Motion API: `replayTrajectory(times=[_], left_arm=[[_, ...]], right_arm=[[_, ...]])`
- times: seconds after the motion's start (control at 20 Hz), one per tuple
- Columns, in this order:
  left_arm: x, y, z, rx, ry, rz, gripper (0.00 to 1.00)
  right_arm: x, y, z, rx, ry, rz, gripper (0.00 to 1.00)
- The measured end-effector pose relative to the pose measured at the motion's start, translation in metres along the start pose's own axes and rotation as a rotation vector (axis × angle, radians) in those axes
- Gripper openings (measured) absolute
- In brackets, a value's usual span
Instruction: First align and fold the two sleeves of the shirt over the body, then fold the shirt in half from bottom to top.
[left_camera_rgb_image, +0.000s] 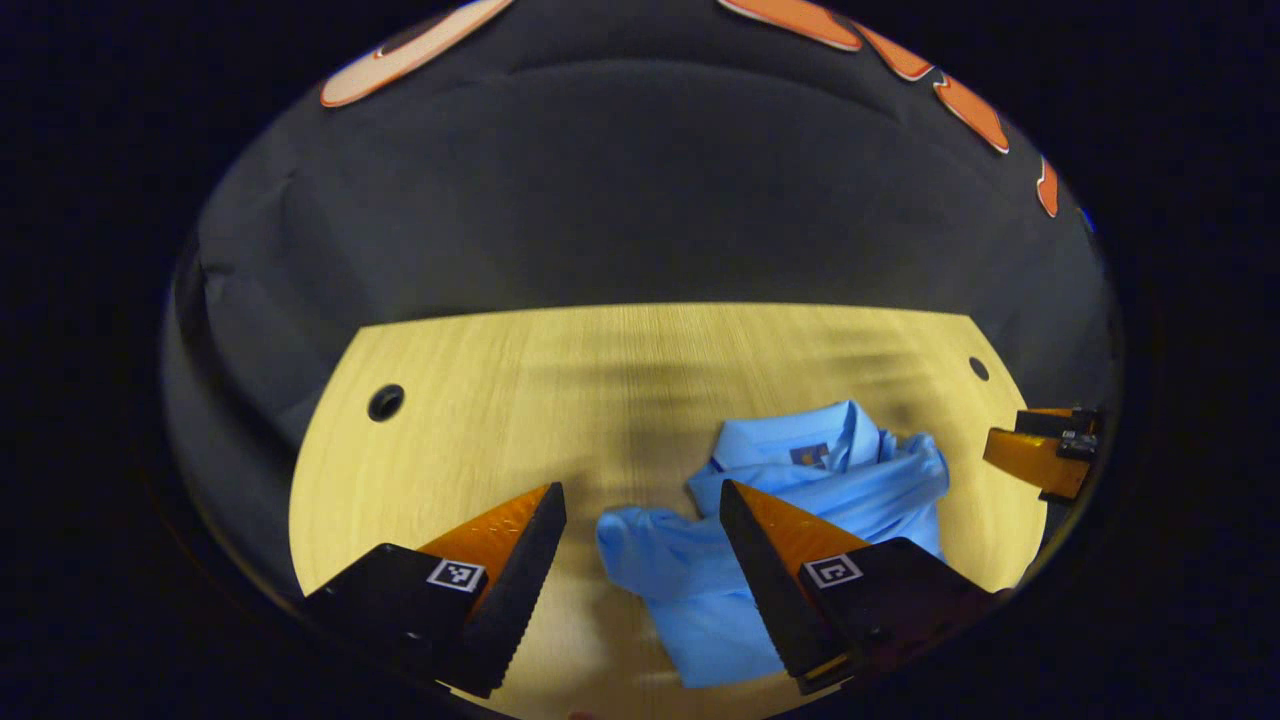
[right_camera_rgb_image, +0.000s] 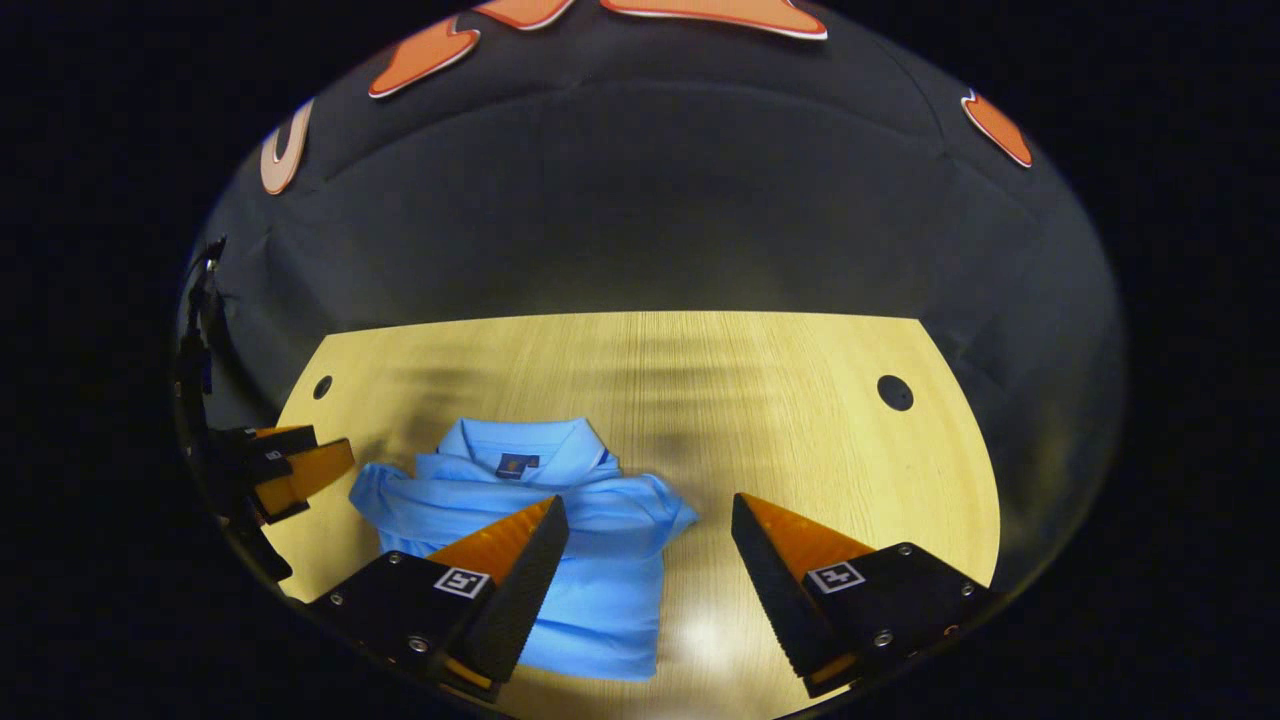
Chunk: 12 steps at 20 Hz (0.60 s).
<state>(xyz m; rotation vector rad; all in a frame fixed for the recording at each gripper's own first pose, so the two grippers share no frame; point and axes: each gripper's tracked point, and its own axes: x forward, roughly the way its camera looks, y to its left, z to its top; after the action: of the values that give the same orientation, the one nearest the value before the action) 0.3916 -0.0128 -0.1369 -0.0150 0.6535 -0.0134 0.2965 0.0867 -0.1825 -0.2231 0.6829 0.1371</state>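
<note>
A light blue polo shirt lies on the wooden table, collar toward the far side, both sleeves laid across its body. My left gripper hovers open above the shirt's left sleeve end, nothing between its fingers. In the right gripper view the same shirt sits left of centre. My right gripper is open over the shirt's right edge and the bare table, gripping nothing. The right gripper also appears at the far right of the left gripper view, and the left gripper at the left edge of the right gripper view.
The table has round cable holes near its far corners. Black cloth wall stands behind the table's far edge. Bare wood stretches beyond and to both sides of the shirt.
</note>
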Motion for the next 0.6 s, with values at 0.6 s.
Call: replayTrajectory(times=[0.6], left_arm=[[-0.228,0.023,0.078,0.013,-0.435,0.104,1.0]], right_arm=[[-0.2,-0.018,0.056,0.018,-0.382,0.036,0.99]])
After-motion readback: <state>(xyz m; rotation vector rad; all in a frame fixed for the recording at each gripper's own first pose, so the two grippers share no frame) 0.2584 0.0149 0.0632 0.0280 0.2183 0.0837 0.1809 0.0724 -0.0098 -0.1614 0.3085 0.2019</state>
